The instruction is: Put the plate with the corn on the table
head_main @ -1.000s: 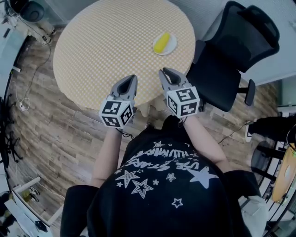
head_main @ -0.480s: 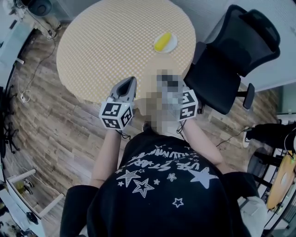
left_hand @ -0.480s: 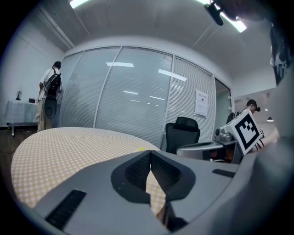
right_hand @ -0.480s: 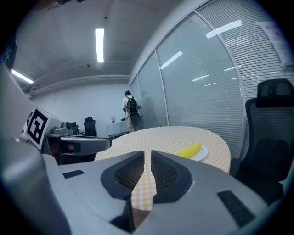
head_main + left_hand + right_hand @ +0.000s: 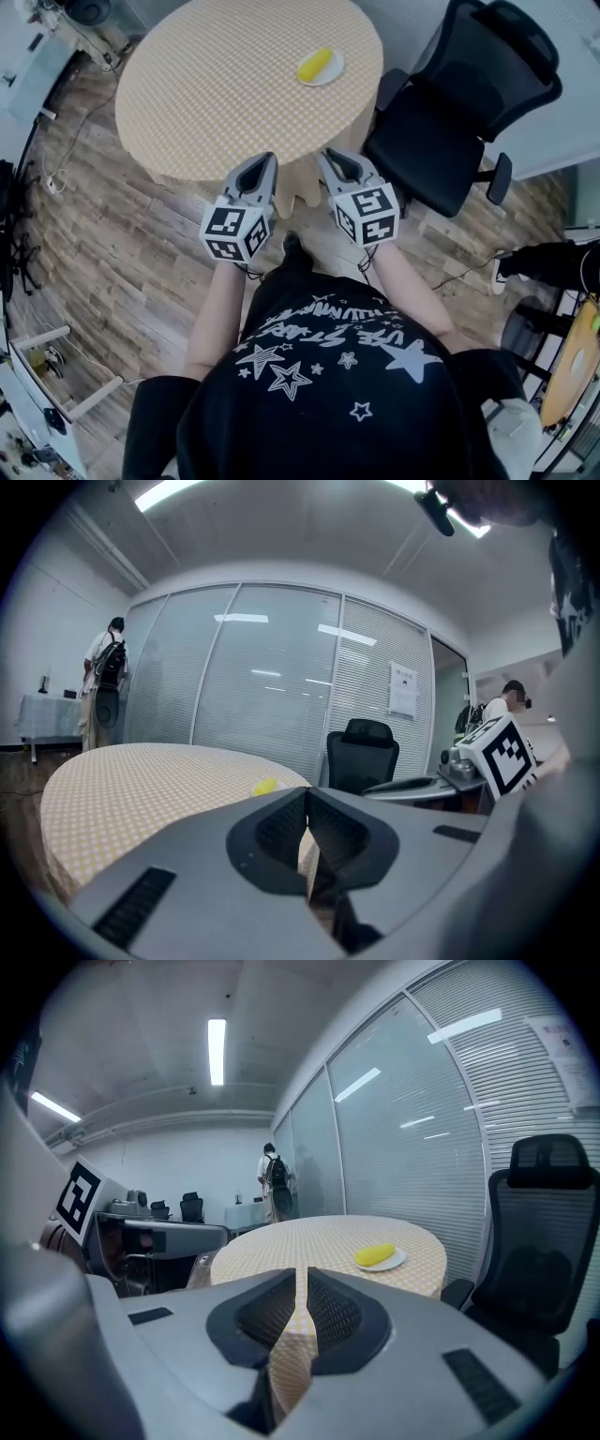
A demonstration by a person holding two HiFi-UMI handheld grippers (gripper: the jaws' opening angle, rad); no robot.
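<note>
The round table has open checkered surface from its left edge to the plate near the right edge, where the chair crowds in. The corn lies on the plate, long axis slanting near-left to far-right. Your left claw and right claw, jaws together, hang off the near edge.

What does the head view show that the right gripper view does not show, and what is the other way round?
Only the head view: the wooden floor, the wearer's black star-printed shirt, and the left gripper and right gripper seen whole from above. Only the right gripper view: a ceiling light, the glass wall with blinds, a person standing far off. Both: the round table, the plate with the corn on it, the black chair.
</note>
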